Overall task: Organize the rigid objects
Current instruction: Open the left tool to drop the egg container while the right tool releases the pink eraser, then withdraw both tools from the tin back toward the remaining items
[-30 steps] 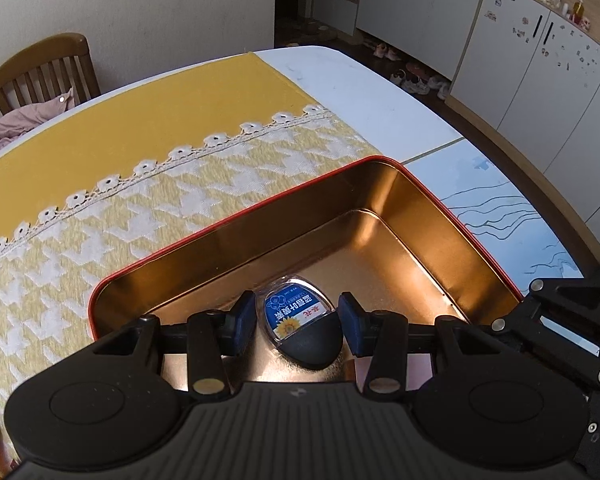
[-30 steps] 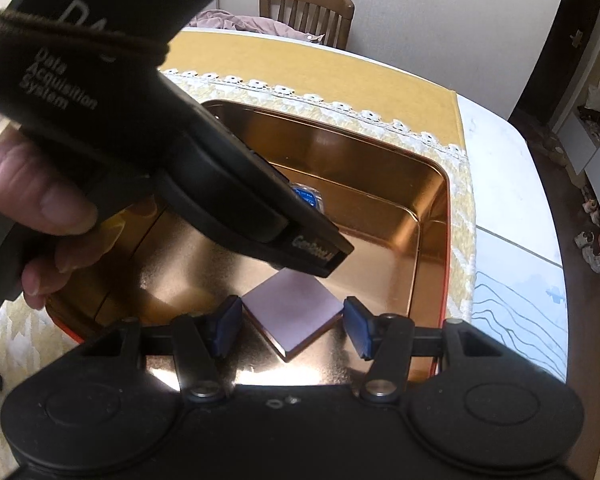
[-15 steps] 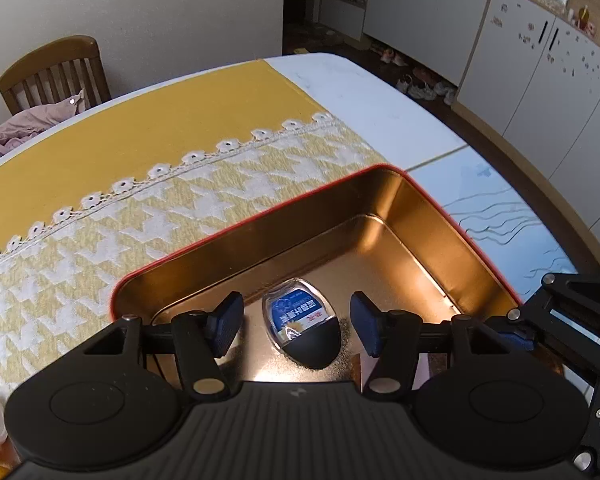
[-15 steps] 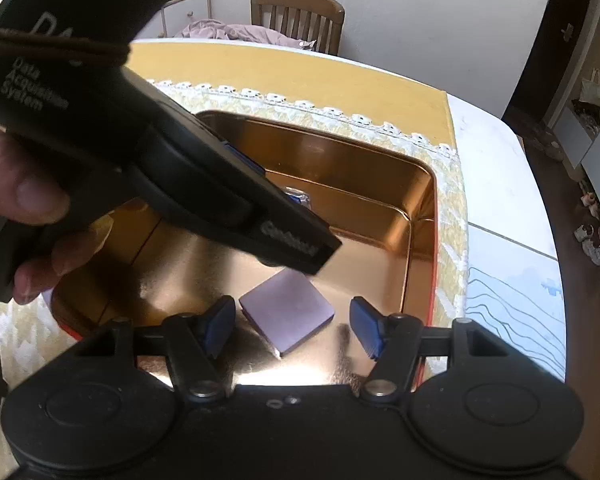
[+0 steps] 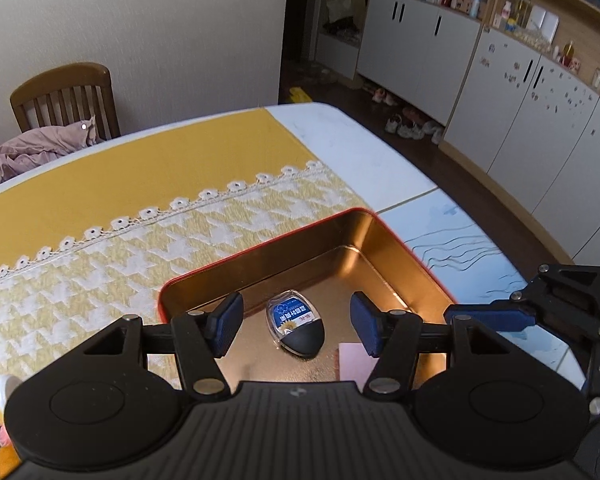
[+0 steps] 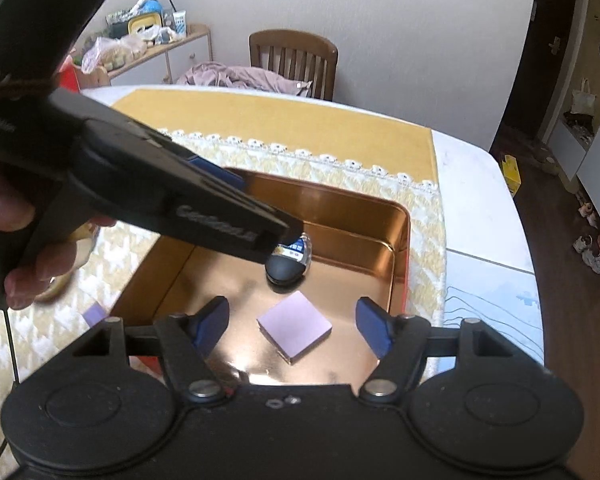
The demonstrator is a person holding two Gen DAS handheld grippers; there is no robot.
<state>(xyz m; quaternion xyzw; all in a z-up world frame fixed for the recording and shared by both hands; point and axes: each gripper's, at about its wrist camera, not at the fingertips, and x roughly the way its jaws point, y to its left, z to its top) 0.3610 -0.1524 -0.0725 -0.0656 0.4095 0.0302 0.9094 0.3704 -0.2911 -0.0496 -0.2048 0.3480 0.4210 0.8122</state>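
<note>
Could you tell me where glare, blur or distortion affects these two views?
Left wrist view: fisheye bends the white cabinets; the gold rectangular tin reflects softly. Right wrist view: bright glare on the tin floor near the lilac square block; the left gripper looks smeared.

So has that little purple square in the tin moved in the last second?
No. The purple square lies on the same patch of the tin floor. The right gripper, jaws just opening, is open and backing away.

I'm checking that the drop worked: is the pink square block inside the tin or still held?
Inside. The pink square block lies flat on the tin's floor; the right gripper's jaws, just opening, stand clear of it.
</note>
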